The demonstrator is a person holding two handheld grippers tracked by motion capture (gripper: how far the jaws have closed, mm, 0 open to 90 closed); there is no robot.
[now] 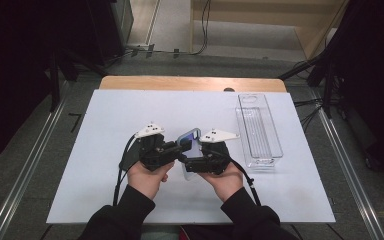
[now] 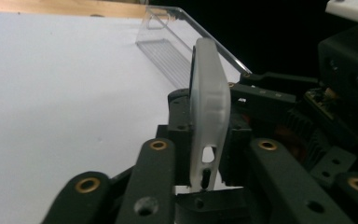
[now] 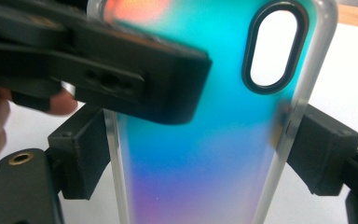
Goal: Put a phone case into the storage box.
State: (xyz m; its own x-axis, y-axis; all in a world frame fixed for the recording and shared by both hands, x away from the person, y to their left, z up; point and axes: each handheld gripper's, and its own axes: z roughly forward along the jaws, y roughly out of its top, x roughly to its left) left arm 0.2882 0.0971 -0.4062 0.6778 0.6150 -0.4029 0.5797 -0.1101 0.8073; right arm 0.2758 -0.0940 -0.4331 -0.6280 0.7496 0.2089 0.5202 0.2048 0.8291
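High view: my left gripper [image 1: 176, 148] and my right gripper [image 1: 192, 162] meet at the centre of the frame, just below the middle of the white table [image 1: 105, 130]. Between them I hold a phone case [image 1: 190, 137], raised off the table surface and tilted, its blue back facing up.

A clear plastic tray [image 1: 258, 129] stands to the right of centre, well apart from my grippers, its long side running toward the top of the frame. My left hand [image 1: 147, 177] and right hand [image 1: 225, 181] enter from the bottom edge, in dark sleeves.

Left gripper view: the phone case [image 2: 209, 107] appears edge-on, a frosted white rim rising from lower centre to upper centre. My left jaws are closed on its two faces, one pad on each side of the thin edge. The tray [image 2: 177, 51] lies in the upper middle of the frame; my right gripper [image 2: 307, 116] occupies the right side.

Right gripper view: the phone case [image 3: 223, 140] faces the camera, coloured teal shading to violet toward the bottom, with an oval camera opening at upper right. My right jaws pinch its long edges, one pad at lower left, one at right. A jaw of my left gripper [image 3: 121, 79] crosses the case from the upper left.
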